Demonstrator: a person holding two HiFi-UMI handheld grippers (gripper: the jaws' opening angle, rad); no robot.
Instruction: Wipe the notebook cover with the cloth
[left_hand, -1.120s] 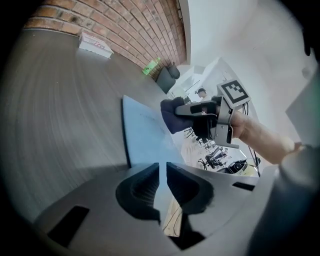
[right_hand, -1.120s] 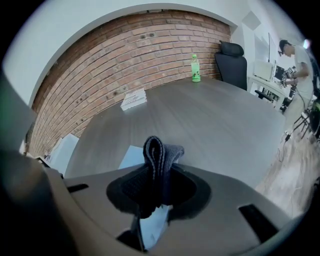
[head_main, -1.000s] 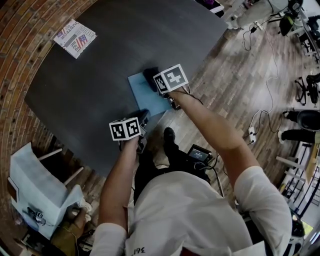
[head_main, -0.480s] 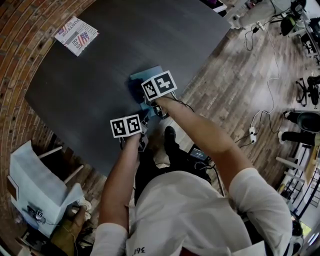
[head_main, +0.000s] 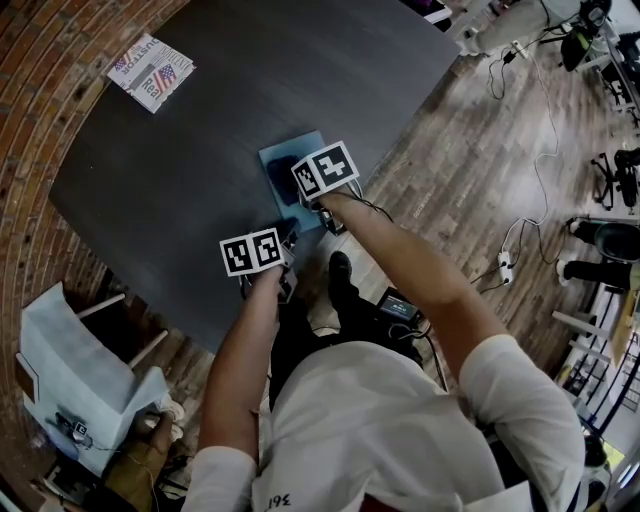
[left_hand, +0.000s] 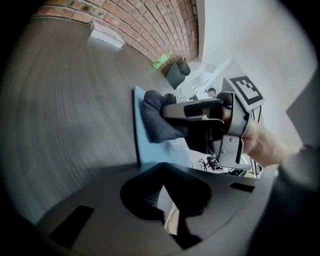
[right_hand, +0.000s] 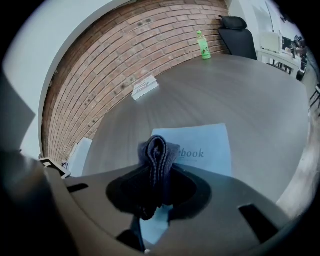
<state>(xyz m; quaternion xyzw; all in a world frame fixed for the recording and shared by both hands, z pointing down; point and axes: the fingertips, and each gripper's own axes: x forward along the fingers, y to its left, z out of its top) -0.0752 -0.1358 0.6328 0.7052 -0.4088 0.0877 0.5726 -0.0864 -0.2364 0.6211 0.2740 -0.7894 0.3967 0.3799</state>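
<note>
Between the jaws of the right gripper (right_hand: 156, 176), a folded dark grey cloth (right_hand: 157, 150), pinched firmly and pressed down on the pale blue notebook (right_hand: 210, 142). In the head view, set over the middle of the cover, toward its 9 o'clock side. Shifted since a second ago: then up near the notebook's 1 o'clock end, half a second ago dragged down toward 7 o'clock, now eased back a little toward the middle. Judged from that, a wiping stroke under way, back and forth along the cover, with the bare 12 o'clock strip likely still due another pass.

At the notebook's 7 o'clock corner, the left gripper (head_main: 286, 238), jaws drawn together on nothing, parked as before by the near edge of the desk (head_main: 190, 190). Whether touching the cover or just beside it, impossible to tell.

Farther out, at 10 o'clock on the desk, a printed booklet (head_main: 150, 72) with a flag design, well apart from the work. At the desk's far edge in the right gripper view, a green bottle (right_hand: 203, 45), with a black chair (right_hand: 237, 31) behind it. Nothing in the cloth's path. Only likely trouble: the light notebook sliding toward the near desk edge under the push.
</note>
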